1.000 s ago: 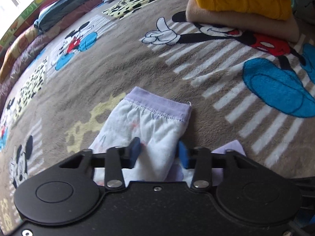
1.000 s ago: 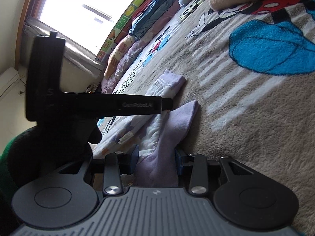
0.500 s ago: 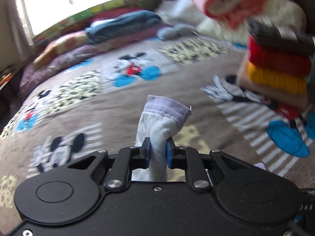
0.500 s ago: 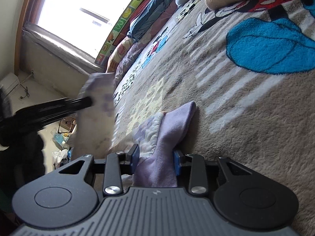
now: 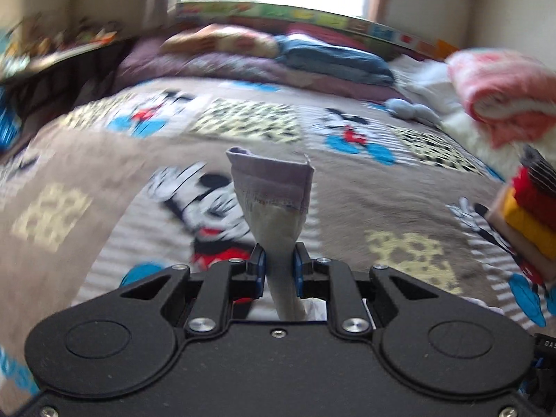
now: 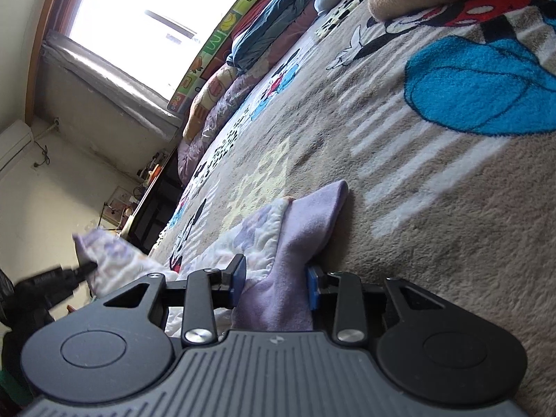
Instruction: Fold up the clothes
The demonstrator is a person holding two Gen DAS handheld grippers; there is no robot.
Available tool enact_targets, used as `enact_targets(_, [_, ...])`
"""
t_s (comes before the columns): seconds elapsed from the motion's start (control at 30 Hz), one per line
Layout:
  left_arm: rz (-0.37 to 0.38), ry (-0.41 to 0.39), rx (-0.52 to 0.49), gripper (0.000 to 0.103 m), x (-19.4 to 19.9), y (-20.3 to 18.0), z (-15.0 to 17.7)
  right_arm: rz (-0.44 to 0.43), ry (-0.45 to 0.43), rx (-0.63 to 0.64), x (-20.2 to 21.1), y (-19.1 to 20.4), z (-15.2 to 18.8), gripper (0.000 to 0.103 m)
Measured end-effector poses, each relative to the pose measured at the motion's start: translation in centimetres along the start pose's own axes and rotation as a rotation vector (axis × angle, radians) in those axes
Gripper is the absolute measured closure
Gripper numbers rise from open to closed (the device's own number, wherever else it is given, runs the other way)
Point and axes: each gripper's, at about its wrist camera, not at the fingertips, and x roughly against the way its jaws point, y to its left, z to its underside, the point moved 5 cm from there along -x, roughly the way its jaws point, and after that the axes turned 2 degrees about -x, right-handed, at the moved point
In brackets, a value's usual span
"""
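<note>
The small pants [image 5: 274, 205] are soft, light and floppy. The left tool [image 5: 279, 271] pinches one purple cuff up high; the right tool [image 6: 274, 278] pinches the other low on the bed [image 6: 434, 229].

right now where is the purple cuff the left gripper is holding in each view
Left wrist: the purple cuff stands centre frame, sticking up above the left gripper, which is shut on the garment below it.
Right wrist: it shows at the far left edge, pinched at the tip of the left gripper, raised above the bed.
Shared landmark: the folded blue blanket by the window.
</note>
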Motion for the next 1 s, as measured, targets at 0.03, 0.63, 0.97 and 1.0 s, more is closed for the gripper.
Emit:
enact_targets(0.03, [-0.003, 0.007, 0.032, 0.088, -0.1, 1.0, 0.6, 0.002, -0.002, 0.008, 0.0, 0.1, 0.0, 0.068])
enact_targets(0.63, [0.015, 0.034, 0.444, 0.042, -2.7, 14.0, 5.9, -0.069, -0.039, 0.025, 0.1, 0.1, -0.1, 0.066])
enact_targets(0.97, [0.113, 0.114, 0.277, 0.042, -5.9, 12.5, 5.3, -0.045, 0.022, 0.032, -1.0, 0.7, -2.4, 0.047])
enact_targets(1.0, [0.111, 0.118, 0.269, 0.042, -5.9, 12.6, 5.5, -0.042, 0.028, 0.036, -1.3, 0.7, -2.8, 0.045])
